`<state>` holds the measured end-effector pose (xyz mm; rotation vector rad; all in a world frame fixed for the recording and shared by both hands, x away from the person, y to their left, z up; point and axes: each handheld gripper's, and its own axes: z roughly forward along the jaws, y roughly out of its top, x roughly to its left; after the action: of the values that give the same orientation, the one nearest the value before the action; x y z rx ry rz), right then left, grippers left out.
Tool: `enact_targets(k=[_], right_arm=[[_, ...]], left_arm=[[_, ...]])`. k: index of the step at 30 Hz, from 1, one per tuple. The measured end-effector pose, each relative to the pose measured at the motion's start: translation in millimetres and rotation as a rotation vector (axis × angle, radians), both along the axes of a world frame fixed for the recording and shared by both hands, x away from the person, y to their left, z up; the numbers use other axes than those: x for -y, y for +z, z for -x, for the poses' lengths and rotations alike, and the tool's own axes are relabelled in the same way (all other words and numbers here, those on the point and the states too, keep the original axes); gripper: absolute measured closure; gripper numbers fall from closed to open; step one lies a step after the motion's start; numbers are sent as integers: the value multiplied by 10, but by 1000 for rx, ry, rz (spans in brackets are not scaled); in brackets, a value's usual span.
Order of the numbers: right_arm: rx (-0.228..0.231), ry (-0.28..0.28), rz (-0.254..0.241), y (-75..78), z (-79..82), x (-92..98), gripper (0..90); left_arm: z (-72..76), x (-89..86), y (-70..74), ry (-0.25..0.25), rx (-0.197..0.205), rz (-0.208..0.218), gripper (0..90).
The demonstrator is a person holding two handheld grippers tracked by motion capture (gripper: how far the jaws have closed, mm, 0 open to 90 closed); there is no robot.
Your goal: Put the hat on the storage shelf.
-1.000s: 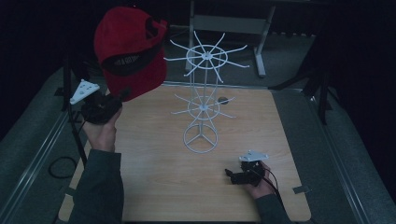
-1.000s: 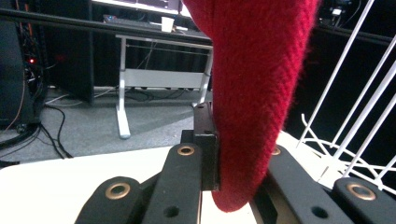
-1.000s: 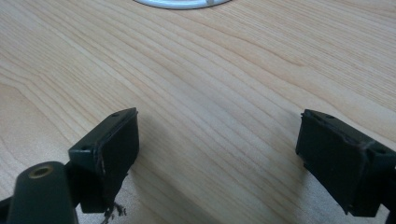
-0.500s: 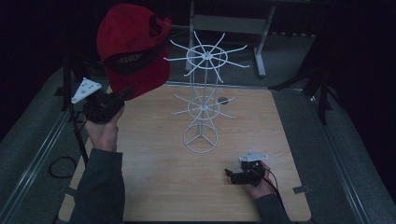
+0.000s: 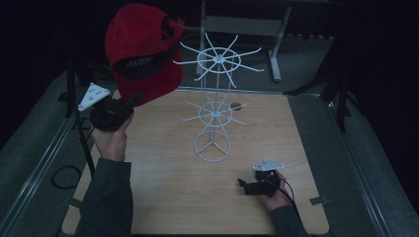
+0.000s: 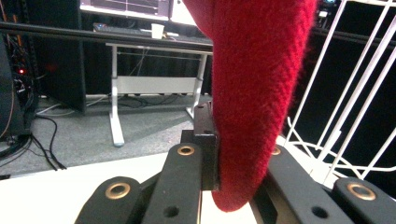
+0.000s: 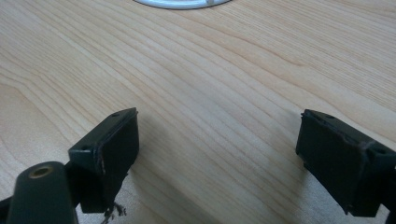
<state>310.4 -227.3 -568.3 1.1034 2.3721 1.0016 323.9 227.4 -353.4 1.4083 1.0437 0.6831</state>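
Left gripper point(image 5: 132, 98) pinches the red fabric cap point(image 5: 141, 49); best lift it clear over the white wire rack's point(image 5: 213, 106) prongs. Right gripper point(image 5: 243, 184) rests open near the worktop's front edge.

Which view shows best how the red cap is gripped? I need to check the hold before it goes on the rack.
The left gripper view: the red cap sits pinched between the left gripper jaws, close up. The high view shows the whole cap raised beside the white rack, but the pinch is small and dark.
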Motion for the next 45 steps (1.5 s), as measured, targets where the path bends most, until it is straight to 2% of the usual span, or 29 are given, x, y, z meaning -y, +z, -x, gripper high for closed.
enact_targets(k=[22, 33, 45], right_arm=[[1, 1, 0, 0, -1, 0, 131], [1, 0, 0, 0, -1, 0, 131], [3, 1, 1, -1, -2, 1, 131]], left_arm=[[-8, 55, -55, -24, -5, -15, 859], [-42, 63, -141, -35, -31, -11, 859], [-81, 106, -290, -52, -72, -25, 859]])
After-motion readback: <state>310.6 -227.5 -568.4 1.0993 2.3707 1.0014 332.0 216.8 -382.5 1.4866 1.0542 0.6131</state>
